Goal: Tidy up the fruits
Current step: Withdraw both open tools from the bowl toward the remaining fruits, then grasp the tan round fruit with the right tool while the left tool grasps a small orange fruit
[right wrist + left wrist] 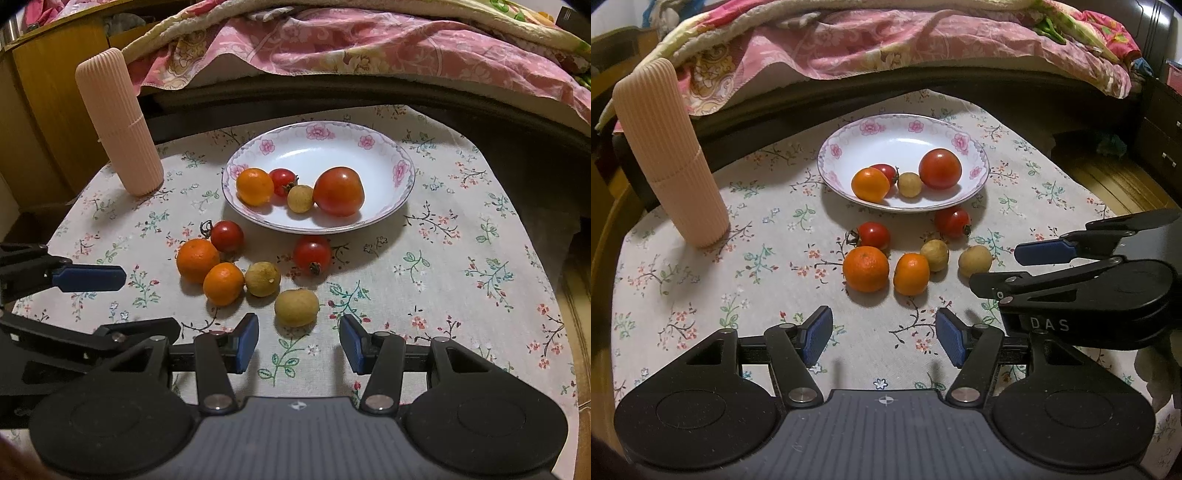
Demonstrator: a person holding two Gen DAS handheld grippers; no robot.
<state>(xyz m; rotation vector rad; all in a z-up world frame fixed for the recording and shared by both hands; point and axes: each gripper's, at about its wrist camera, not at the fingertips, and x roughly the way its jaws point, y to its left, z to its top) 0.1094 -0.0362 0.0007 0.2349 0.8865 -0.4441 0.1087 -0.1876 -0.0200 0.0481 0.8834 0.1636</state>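
A white floral plate (905,127) (317,138) holds a large tomato (939,168) (338,191), an orange (870,184) (255,186), a small tomato (885,171) (282,181) and a longan (909,184) (300,198). On the cloth in front lie two oranges (865,268) (197,260), two small tomatoes (873,235) (312,254) and two longans (975,260) (296,307). My left gripper (884,339) is open, just short of the oranges. My right gripper (298,341) is open, with the nearest longan just ahead of its fingertips. Each gripper shows at the side of the other's view.
A tall ribbed pink cylinder (670,155) (120,123) stands upright at the back left of the floral tablecloth (701,295) (461,277). Behind the table runs a dark bed frame with pink bedding (886,40) (351,40). The table drops off at the left and right edges.
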